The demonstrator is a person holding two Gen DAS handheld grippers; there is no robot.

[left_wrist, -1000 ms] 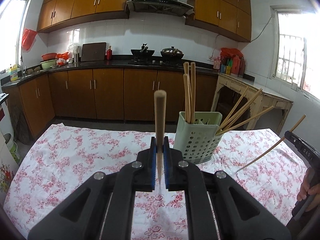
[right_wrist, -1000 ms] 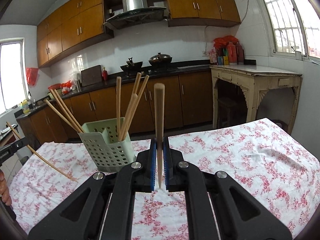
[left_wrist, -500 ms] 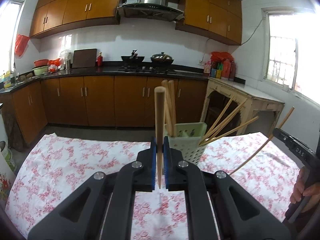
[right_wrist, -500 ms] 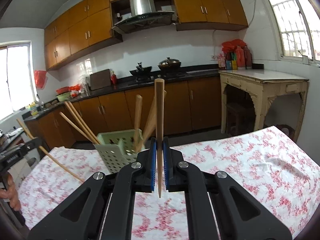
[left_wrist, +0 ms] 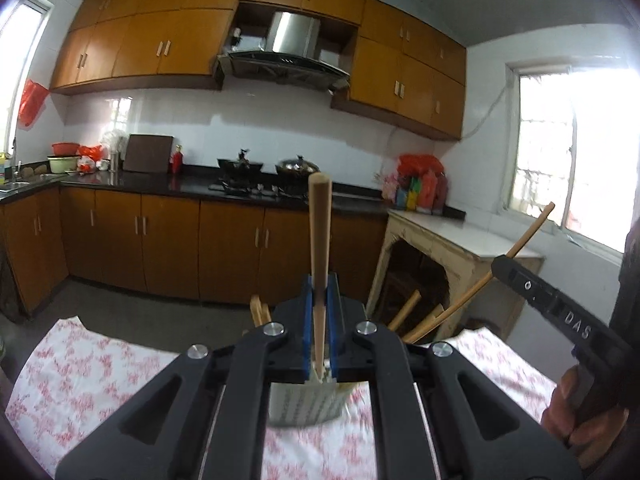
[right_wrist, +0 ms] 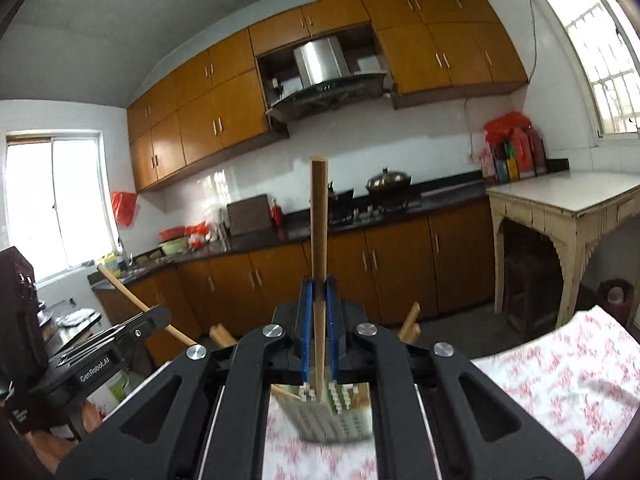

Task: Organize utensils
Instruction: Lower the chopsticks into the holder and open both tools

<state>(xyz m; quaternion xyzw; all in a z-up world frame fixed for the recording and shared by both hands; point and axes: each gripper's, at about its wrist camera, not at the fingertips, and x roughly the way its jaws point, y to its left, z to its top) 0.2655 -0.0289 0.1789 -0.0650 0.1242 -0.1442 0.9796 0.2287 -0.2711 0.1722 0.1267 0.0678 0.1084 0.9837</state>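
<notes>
both jaws clamp an upright chopstick each, left gripper (left_wrist: 319,308) and right gripper (right_wrist: 319,308), with the green holder (left_wrist: 304,404) directly below-ahead on the surface (left_wrist: 100,376), so each stick's long axis drops tip-first, neither clearly nearer.

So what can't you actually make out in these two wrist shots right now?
- Left wrist view: green utensil holder blurred, mostly behind the left gripper.
- Right wrist view: holder blurred, its base hidden by the right gripper.
- Both views: the standing chopsticks show only their tips; count unclear.
</notes>
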